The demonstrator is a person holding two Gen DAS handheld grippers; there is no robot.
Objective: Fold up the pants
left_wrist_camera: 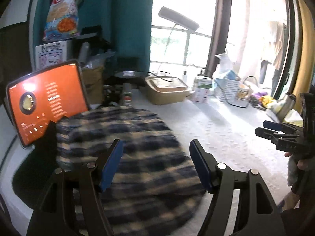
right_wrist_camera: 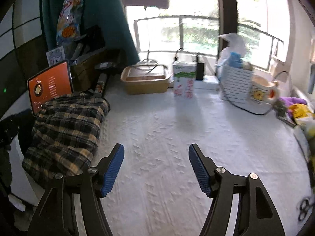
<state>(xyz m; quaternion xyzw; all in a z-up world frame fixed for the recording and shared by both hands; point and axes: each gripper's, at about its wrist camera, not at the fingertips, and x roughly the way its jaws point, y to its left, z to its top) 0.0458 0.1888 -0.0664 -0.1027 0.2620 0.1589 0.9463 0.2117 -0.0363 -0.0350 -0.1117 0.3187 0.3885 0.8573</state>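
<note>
The plaid pants (left_wrist_camera: 126,147) lie folded in a compact bundle at the left side of the white tabletop (left_wrist_camera: 226,129). In the left wrist view my left gripper (left_wrist_camera: 156,163) hangs over the bundle, open, with nothing between its blue pads. The right wrist view shows the same pants (right_wrist_camera: 67,129) off to the left. There my right gripper (right_wrist_camera: 156,166) stands open above bare white cloth, apart from the pants. The right gripper (left_wrist_camera: 275,131) also shows at the right edge of the left wrist view, held by a hand (left_wrist_camera: 301,163).
A tablet with an orange screen (left_wrist_camera: 47,100) leans just behind the pants. Along the back stand a tan tray (right_wrist_camera: 145,80), a milk carton (right_wrist_camera: 184,78), a white striped basket (right_wrist_camera: 238,84) and a mug (right_wrist_camera: 263,92). Coloured clutter (right_wrist_camera: 299,110) lies at the right edge.
</note>
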